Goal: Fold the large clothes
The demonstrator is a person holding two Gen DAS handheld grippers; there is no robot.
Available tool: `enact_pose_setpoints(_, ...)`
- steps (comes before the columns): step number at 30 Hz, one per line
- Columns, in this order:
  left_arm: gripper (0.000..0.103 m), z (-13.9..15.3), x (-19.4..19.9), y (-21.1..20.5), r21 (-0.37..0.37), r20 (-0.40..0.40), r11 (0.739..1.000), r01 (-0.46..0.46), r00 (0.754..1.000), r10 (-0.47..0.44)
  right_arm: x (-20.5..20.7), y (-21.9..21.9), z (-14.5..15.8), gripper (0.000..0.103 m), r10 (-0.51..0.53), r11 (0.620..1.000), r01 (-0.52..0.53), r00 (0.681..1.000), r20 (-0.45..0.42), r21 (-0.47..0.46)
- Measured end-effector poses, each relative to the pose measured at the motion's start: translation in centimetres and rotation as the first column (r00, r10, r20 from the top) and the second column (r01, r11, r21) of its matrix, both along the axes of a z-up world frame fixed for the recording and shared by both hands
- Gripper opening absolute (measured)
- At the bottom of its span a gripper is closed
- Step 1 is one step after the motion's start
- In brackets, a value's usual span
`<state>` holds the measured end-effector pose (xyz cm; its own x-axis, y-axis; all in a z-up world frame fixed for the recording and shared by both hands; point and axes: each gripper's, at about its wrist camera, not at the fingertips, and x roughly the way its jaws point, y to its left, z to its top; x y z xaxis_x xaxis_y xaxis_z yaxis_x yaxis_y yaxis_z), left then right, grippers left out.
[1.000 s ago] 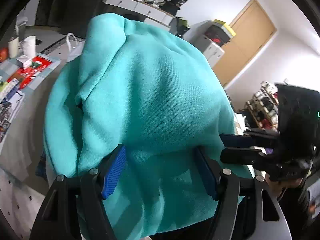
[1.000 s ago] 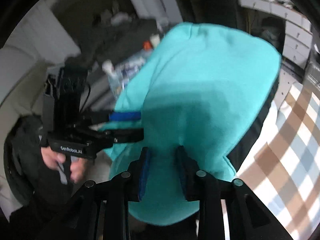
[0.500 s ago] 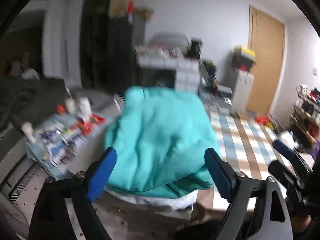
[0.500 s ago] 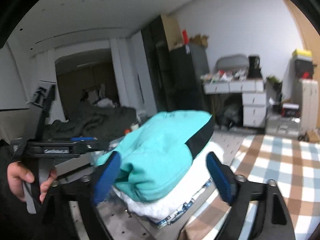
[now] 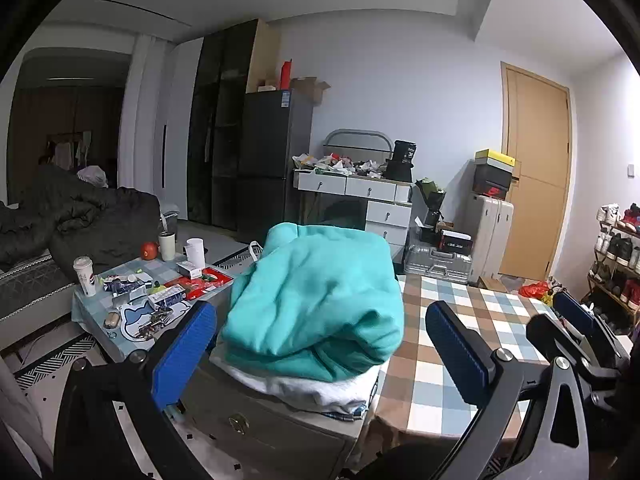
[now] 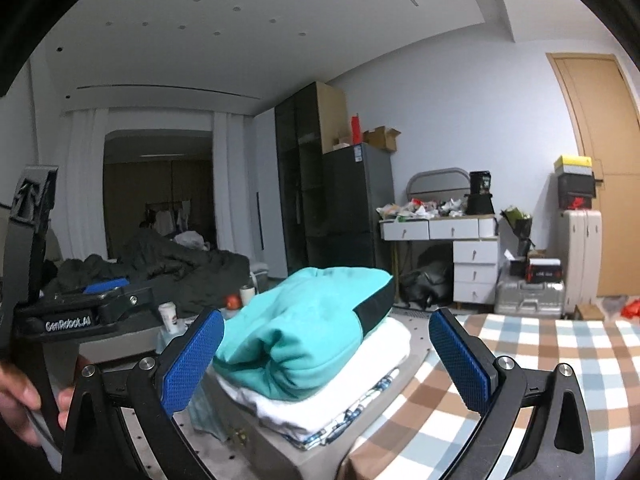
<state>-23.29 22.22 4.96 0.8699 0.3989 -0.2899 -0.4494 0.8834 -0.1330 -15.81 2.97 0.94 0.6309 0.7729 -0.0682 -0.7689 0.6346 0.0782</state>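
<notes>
Teal garment (image 5: 316, 300) folded atop white stack (image 6: 340, 392), dead ahead of left tongs (image 5: 320, 356) and right tongs (image 6: 326, 360); left tongs still opening, right wide, both empty.

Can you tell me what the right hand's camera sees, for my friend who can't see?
A folded teal garment sits atop a stack of white folded clothes, beyond the right gripper, whose jaws are opening and empty. A checkered tablecloth lies right.

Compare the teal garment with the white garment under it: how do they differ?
The teal garment lies on top of the stack, the white garment beneath it. The teal one is bulky and rounded, with a dark band; the white one lies flatter. Both are folded.
</notes>
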Motion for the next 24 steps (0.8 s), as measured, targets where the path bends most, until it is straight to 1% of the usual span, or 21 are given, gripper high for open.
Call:
enact_pose_setpoints(3, 0.102, -0.2, 0.4, -0.4, 0.019, 0.000, 1.000, -0.001, 1.000, 0.001, 0.0, -0.3, -0.3, 0.103, -0.004, 1.000, 0.004, 1.000, -0.011, 0.011)
enact_pose_setpoints(6, 0.102, -0.4, 0.5, -0.6, 0.028, 0.009, 0.999, -0.018, 1.000, 0.017, -0.1, -0.2, -0.6, 0.103, -0.018, 1.000, 0.018, 1.000, 0.000, -0.011)
enact_pose_setpoints(9, 0.102, -0.9, 0.9, -0.6, 0.020, 0.001, 1.000, -0.023, 1.000, 0.023, -0.1, -0.4, -0.9, 0.103, -0.030, 0.999, 0.030, 1.000, -0.001, -0.014)
enact_pose_setpoints(13, 0.102, -2.0, 0.9, -1.4, 0.020, -0.010, 0.999, -0.036, 0.999, 0.036, 0.5, -0.5, -1.5, 0.103, -0.025, 1.000, 0.025, 0.998, -0.051, -0.006)
enact_pose_setpoints(15, 0.102, -2.3, 1.1, -1.2, 0.022, -0.020, 0.999, -0.041, 0.999, 0.041, 0.7, -0.3, -1.7, 0.103, -0.020, 1.000, 0.019, 0.998, -0.063, -0.017)
enact_pose_setpoints(19, 0.102, -2.6, 1.4, -0.9, 0.011, -0.031, 0.999, -0.037, 0.999, 0.037, 0.4, -0.1, -1.5, 0.103, -0.057, 0.998, 0.056, 0.997, -0.047, -0.024)
enact_pose_setpoints(24, 0.102, -2.3, 1.4, -0.8, -0.004, -0.044, 1.000, -0.023, 0.999, 0.023, 0.3, 0.2, -1.7, 0.103, -0.062, 0.998, 0.061, 0.997, -0.052, -0.024)
